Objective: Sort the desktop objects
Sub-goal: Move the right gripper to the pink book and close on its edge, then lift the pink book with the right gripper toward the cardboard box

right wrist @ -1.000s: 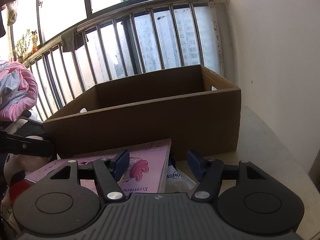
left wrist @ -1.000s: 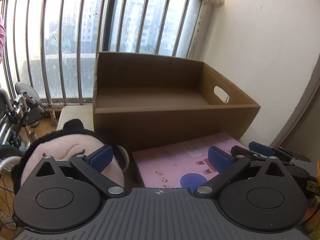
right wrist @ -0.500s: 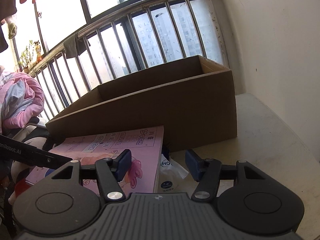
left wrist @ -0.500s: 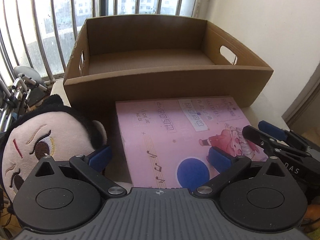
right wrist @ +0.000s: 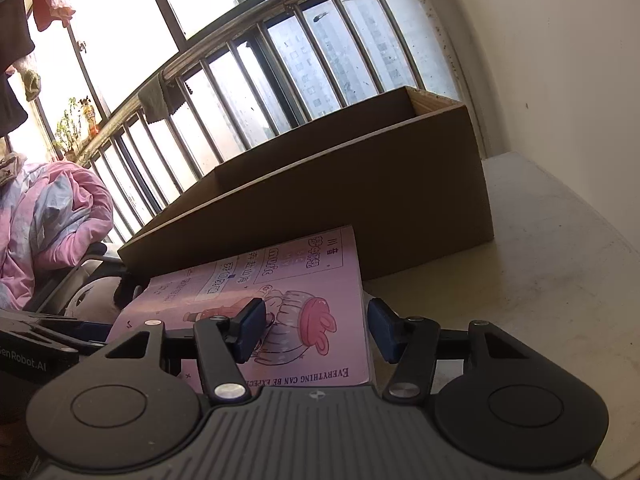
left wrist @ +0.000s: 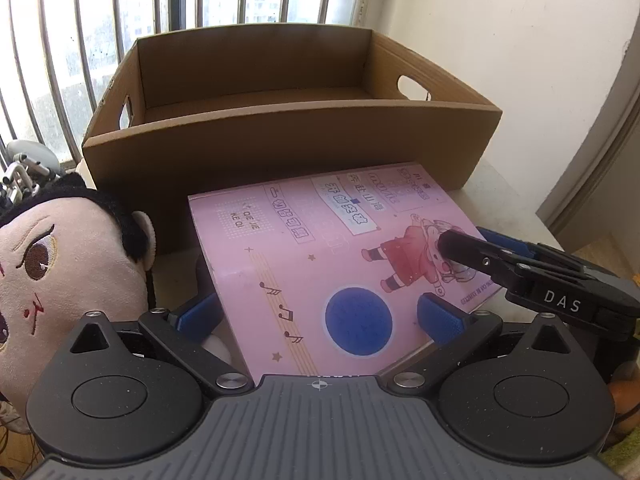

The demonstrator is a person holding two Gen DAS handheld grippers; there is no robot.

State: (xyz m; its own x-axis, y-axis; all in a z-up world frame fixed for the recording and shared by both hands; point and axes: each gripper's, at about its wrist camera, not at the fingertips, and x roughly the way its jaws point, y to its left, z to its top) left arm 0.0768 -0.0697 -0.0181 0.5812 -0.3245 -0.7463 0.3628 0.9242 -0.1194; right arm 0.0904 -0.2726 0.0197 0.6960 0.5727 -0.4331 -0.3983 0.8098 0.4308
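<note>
A pink book (left wrist: 320,248) lies tilted in front of an open cardboard box (left wrist: 288,136) with nothing in it. A plush doll head (left wrist: 68,256) with black hair lies left of the book. My left gripper (left wrist: 320,316) is open, its jaws straddling the book's near end. My right gripper (right wrist: 316,330) is open at the book's right edge (right wrist: 280,300), one finger over the cover and one beside it. The right gripper also shows in the left wrist view (left wrist: 488,252), its tip over the cover's cartoon figure.
The box (right wrist: 360,204) stands against a barred window. A white wall is on the right, with pale tabletop (right wrist: 540,260) beside the box. Pink and blue bedding (right wrist: 52,216) hangs at far left. Something orange (left wrist: 624,400) sits at the lower right.
The left gripper has tilted down and come closer over the book, so its jaws now straddle it. The right gripper has dropped lower and moved in onto the book's right edge.
</note>
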